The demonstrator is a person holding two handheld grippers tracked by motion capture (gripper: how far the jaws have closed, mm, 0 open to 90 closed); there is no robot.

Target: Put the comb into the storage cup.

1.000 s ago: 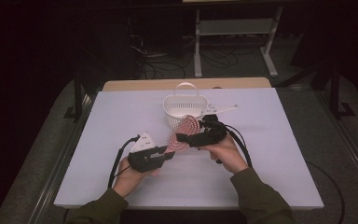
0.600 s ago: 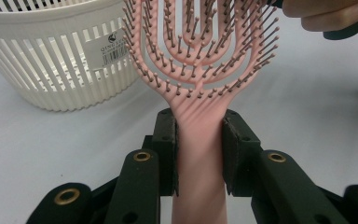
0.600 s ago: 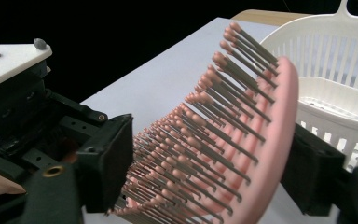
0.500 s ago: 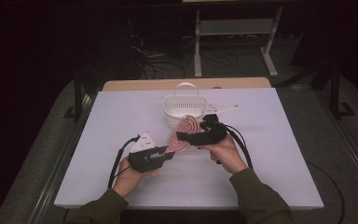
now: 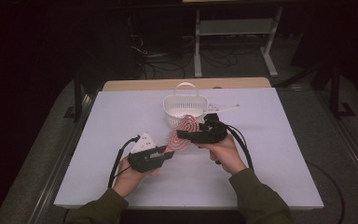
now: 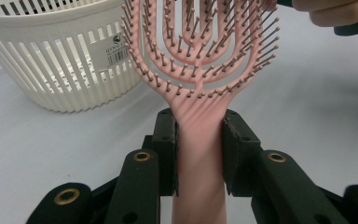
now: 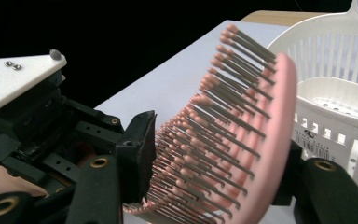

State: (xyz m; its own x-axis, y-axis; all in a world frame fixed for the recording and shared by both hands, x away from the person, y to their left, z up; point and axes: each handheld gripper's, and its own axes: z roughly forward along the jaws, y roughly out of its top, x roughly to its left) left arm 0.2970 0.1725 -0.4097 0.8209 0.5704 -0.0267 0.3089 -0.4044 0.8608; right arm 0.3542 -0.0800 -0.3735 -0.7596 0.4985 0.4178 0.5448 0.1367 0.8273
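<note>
Pink brush [image 6: 200, 70] is sitting clamped at its neck by left tool [image 6: 199, 140] — right tool [image 7: 214, 186] is apparently pinching the head; opposing pulls w/ both could twist it loose near basket [image 5: 185, 108].

A pink vented hairbrush [image 6: 200, 93] with ball-tipped bristles is held off the table, just in front of a white slatted basket [image 5: 184, 108] standing near the far edge.

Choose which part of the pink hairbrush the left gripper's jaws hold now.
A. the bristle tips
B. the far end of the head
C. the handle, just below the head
C: in the left gripper view, the left gripper clamps the pink hairbrush at its handle, just below the head.
</note>
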